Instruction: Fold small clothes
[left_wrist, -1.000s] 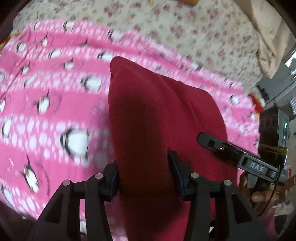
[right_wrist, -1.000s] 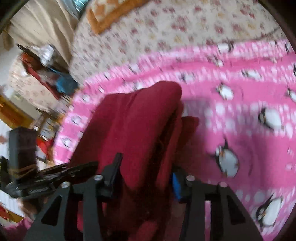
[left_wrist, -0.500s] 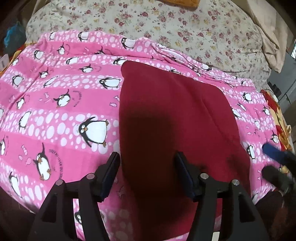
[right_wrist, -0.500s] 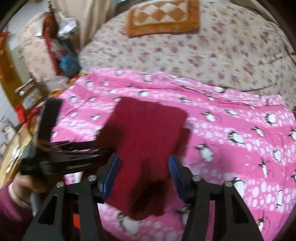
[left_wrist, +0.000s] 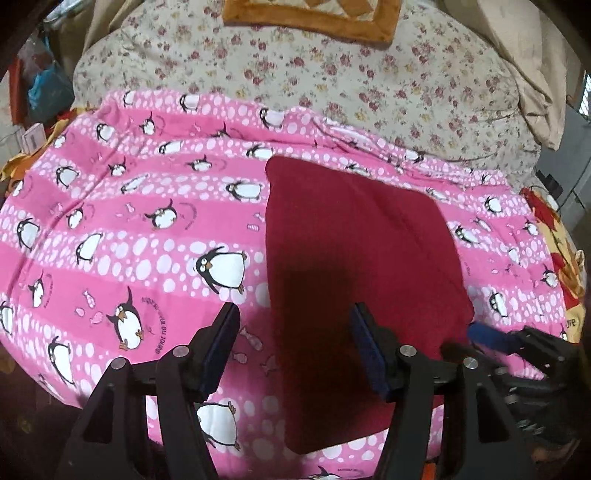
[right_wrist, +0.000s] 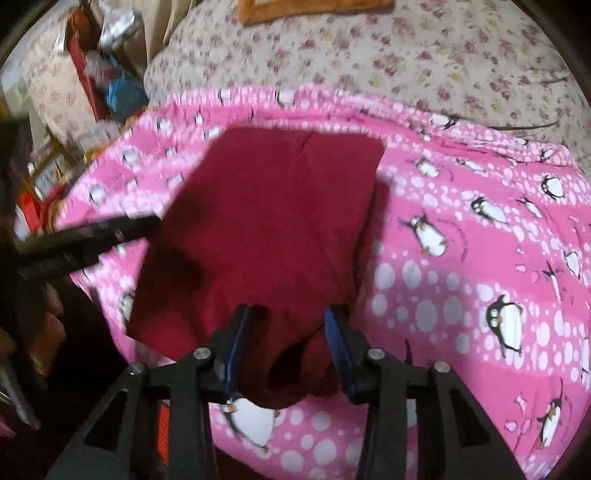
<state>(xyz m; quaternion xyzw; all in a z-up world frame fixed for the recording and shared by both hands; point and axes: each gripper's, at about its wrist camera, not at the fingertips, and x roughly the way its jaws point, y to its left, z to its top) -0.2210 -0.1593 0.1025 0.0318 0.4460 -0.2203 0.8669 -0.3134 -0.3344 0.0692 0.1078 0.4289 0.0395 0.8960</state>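
Left wrist view: the red cloth (left_wrist: 351, 240) was hanging up in the tongs a moment ago. Now it is lying flat as a neat folded block on the penguin blanket (left_wrist: 147, 240). The left gripper (left_wrist: 294, 314) has just been opening its jaws. It is standing released over the near left edge of the red cloth. That edge is lying between the jaws, but the pads are not pressing it. This looks like one fold has just been laid down. A flowery cover (left_wrist: 369, 92) is spreading out behind the red cloth, and an orange cushion (left_wrist: 314, 14) is sitting farther behind it.

Right wrist view: the right gripper (right_wrist: 284, 314) is sitting at the near edge of the red cloth (right_wrist: 277, 203). Its jaws have just been closing, and a bunched lump of the cloth is sticking up between them. The pads seem to be squeezing it. So this corner is not flat yet, and it probably needs letting go or smoothing out. The left gripper's dark fingers (right_wrist: 92, 236) are reaching in at the left side of the red cloth, close enough to bump if the right one swings that way. A blue bag (right_wrist: 125, 92) and blurry boxes are piling up far to the left of the red cloth, off the bed. Nothing else is lying on the cloth.
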